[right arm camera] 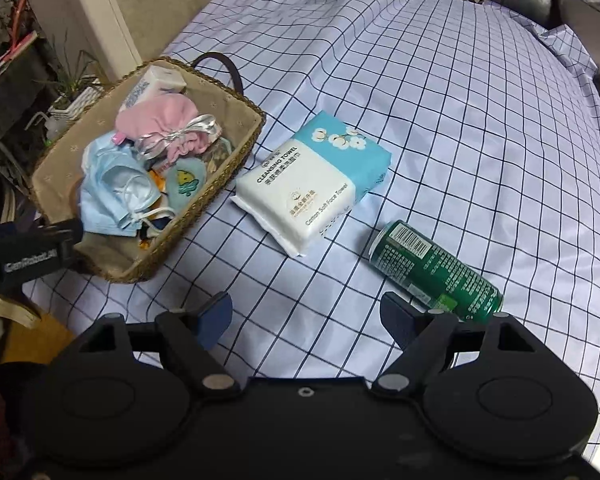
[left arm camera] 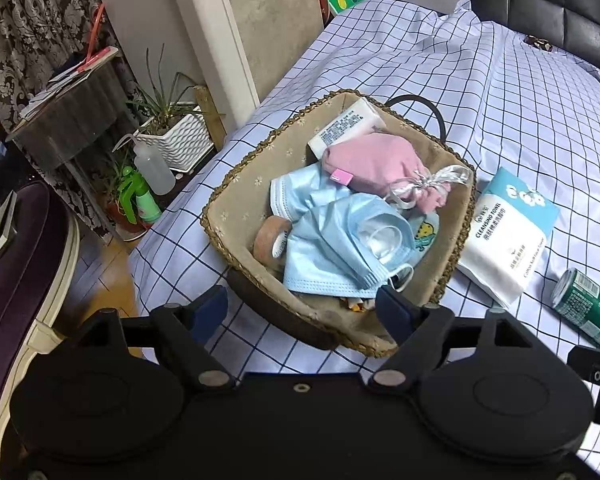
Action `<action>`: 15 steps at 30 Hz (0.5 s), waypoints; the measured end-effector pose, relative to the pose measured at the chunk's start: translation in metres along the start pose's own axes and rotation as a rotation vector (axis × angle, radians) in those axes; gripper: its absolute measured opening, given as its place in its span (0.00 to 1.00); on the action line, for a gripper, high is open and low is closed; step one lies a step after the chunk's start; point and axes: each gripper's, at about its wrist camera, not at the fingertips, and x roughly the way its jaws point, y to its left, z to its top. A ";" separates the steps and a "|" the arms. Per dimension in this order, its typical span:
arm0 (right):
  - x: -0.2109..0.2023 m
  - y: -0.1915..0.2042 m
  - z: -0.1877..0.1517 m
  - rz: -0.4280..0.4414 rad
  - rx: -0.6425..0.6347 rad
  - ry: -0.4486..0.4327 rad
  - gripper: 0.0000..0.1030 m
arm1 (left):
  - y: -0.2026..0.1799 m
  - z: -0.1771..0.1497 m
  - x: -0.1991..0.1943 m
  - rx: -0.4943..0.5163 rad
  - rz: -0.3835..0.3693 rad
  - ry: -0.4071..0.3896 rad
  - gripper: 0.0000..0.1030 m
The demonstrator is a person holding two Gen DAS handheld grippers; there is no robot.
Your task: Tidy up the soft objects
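Both claws stood wide and empty: right gripper (right arm camera: 306, 320), left gripper (left arm camera: 304, 308). The towel pack (right arm camera: 314, 182) looked light, squashy; best pinched across its narrow sides.

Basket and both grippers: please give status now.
Left gripper open, at basket rim. Right gripper open, empty. Cleansing towel pack outside basket. Green can lying nearby.

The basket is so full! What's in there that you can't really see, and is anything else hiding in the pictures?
- Bottom of the basket: both views, covered by the blue masks and pink pouch.
- Orange-patterned thing: right wrist view, mostly under the masks.
- Tape roll: left wrist view, half hidden by a mask.
- Green can: left wrist view, cut off by the edge.
- Left tool: right wrist view, only one tip shows.
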 end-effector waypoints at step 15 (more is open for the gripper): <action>-0.009 0.003 -0.010 -0.044 -0.024 -0.010 0.80 | 0.000 -0.017 -0.002 -0.037 0.035 0.022 0.77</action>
